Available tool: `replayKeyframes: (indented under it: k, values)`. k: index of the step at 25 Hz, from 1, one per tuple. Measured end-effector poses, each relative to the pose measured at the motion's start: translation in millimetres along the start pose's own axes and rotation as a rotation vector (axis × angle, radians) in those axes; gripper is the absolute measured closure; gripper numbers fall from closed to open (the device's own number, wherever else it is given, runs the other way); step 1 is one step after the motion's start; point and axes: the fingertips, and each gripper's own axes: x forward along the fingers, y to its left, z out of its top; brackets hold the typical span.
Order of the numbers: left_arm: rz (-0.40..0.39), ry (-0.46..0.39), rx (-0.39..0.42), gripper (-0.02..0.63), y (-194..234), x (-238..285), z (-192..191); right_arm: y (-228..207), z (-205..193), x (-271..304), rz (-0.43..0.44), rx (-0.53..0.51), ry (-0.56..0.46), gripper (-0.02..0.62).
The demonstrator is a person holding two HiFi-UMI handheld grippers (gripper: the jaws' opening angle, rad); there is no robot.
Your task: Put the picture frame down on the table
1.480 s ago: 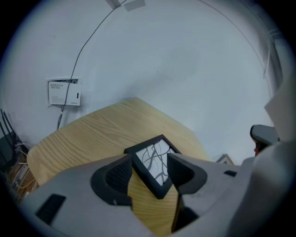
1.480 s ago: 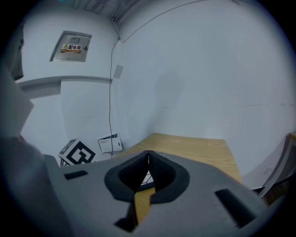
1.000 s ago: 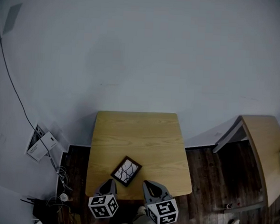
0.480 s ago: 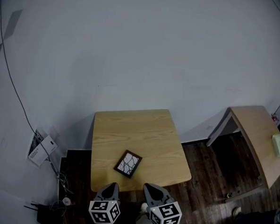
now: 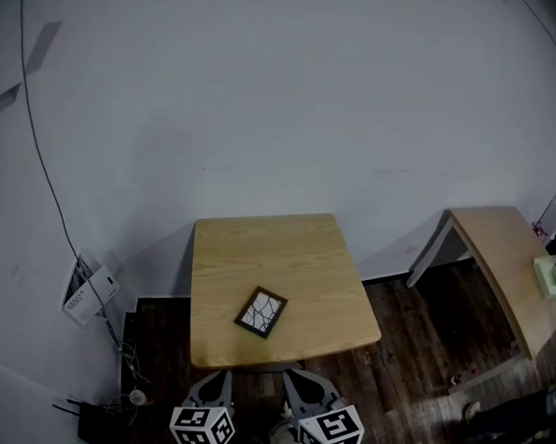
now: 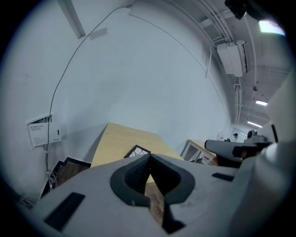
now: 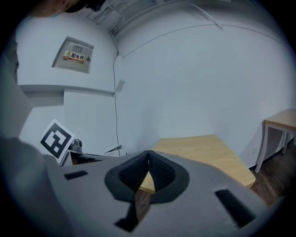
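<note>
A small dark picture frame (image 5: 261,312) with a white cracked pattern lies flat on the wooden table (image 5: 257,253), near its front edge. The left gripper view also catches the picture frame (image 6: 137,151) just past the jaws. My left gripper (image 5: 219,380) hangs below the table's front edge, shut and empty. My right gripper (image 5: 296,382) sits beside it, also shut with nothing in it. Both stay well short of the frame. In the right gripper view only the table (image 7: 199,148) shows beyond the right gripper (image 7: 148,155).
A second wooden table (image 5: 506,263) stands at the right with a pale box (image 5: 549,277) on it. A white wall box (image 5: 88,292) and a tangle of cables (image 5: 122,385) sit at the left on the dark wood floor.
Both grippers have drawn back from the table's front edge, so the gap to the frame has grown. The frame stays flat on the table.
</note>
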Motion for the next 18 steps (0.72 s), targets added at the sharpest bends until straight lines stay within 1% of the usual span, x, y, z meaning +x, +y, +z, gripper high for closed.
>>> replayKeyframes:
  k: [7,18]
  values:
    - [-0.003,0.000,-0.023,0.603,2.4,-23.3,-10.6,18.7,-3.0,-15.6,0.004,-0.013,-0.014,0.595]
    - [-0.016,-0.016,-0.011,0.603,2.6,-36.2,-6.7,30.5,-0.4,-19.2,0.008,-0.019,-0.021,0.595]
